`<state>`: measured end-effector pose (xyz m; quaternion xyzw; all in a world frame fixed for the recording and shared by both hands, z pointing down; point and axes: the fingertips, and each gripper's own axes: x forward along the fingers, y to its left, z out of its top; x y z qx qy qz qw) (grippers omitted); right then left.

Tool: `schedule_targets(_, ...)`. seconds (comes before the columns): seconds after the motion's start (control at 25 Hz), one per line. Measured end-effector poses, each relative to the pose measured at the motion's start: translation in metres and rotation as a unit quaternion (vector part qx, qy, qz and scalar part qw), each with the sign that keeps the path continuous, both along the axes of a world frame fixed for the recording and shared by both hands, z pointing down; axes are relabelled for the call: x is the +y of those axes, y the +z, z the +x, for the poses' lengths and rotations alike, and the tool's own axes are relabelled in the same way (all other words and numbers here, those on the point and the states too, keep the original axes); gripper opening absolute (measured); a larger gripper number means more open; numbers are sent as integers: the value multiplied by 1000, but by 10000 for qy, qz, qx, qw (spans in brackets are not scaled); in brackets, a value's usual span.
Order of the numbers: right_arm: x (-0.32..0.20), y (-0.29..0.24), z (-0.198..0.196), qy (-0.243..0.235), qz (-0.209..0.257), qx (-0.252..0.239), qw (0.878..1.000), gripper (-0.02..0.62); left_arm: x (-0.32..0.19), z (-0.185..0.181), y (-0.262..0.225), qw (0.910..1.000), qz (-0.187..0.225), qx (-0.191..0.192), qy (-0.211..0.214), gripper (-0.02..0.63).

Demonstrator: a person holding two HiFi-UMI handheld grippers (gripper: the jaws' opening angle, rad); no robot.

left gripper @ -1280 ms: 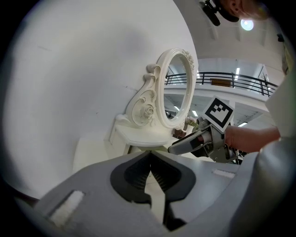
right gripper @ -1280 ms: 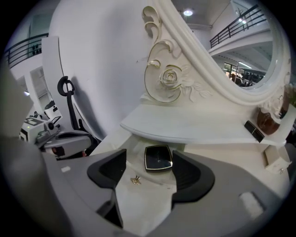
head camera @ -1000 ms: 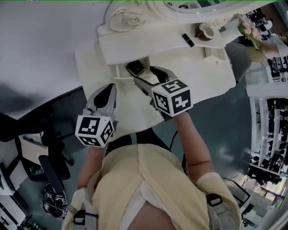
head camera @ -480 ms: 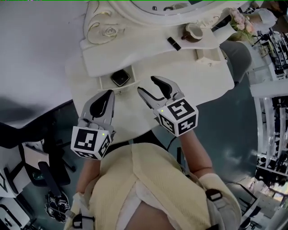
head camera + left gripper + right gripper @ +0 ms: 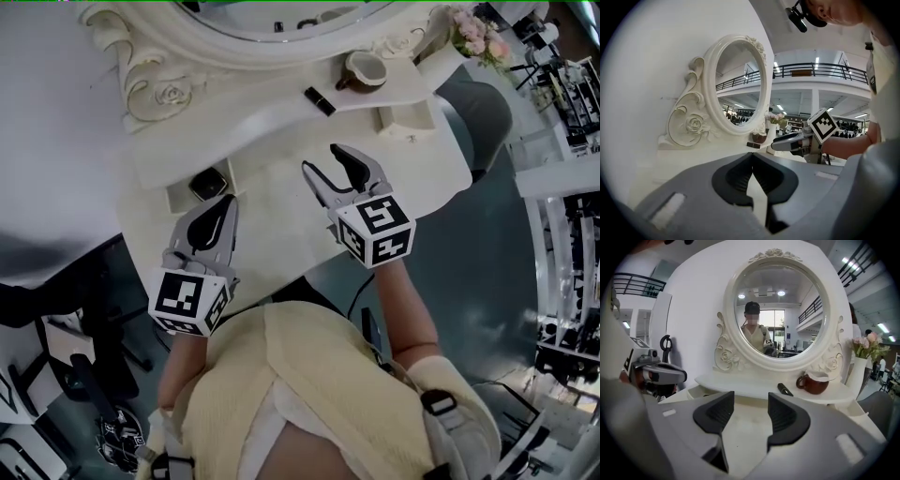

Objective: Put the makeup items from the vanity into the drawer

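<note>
Head view: square dark compact (image 5: pixel 208 184) lies in the open white drawer (image 5: pixel 178 199), far left; thin black lipstick (image 5: pixel 320 100) on the smooth shelf (image 5: pixel 272 112) | Left gripper view: left gripper (image 5: pixel 751 168) pressed together, holding nothing | Right gripper view: right gripper (image 5: pixel 751 404) spread, just been closing, nothing between.

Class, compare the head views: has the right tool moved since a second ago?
Yes. The right tool left the open drawer and sits to its right, nearer the black tube. Its jaws have just been closing, empty.
</note>
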<state>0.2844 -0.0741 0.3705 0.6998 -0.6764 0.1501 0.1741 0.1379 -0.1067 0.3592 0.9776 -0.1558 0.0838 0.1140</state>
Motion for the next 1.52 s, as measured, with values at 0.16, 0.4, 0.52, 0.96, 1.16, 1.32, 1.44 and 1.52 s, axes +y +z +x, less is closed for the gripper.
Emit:
schedule_targets(0.16, -6, 2, 30, 62, 86, 94, 9999, 225, 6, 25, 6, 9999, -62, 23, 75, 2)
schedule_targets(0.4, -24, 7, 60, -16, 123, 108, 9999, 218, 13, 52, 11, 9999, -99, -46, 23, 2)
schedule_targets(0.52, -36, 15, 73, -70, 96, 144, 9998, 213, 10, 55, 16, 9998, -90, -133, -114, 2)
schedule_targets(0.96, -74, 53, 107, -120, -260, -39, 9996, 209, -10, 46, 25, 9966, -145, -286, -757, 2)
schedule_targets(1.16, -80, 63, 110, -83, -378, -108, 9992, 192, -17, 36, 27, 9948, -192, -286, -959, 2)
schedule_targets(1.32, -82, 65, 112, -26, -382, -77, 9992, 159, -22, 28, 31, 9936, -241, -267, -1072, 2)
schedule_targets(1.44, -82, 65, 112, -3, -382, -53, 9993, 156, -23, 24, 32, 9931, -268, -256, -1110, 2)
schedule_targets(1.52, -81, 65, 112, 32, -384, -43, 9992, 150, -23, 23, 33, 9932, -270, -258, -1104, 2)
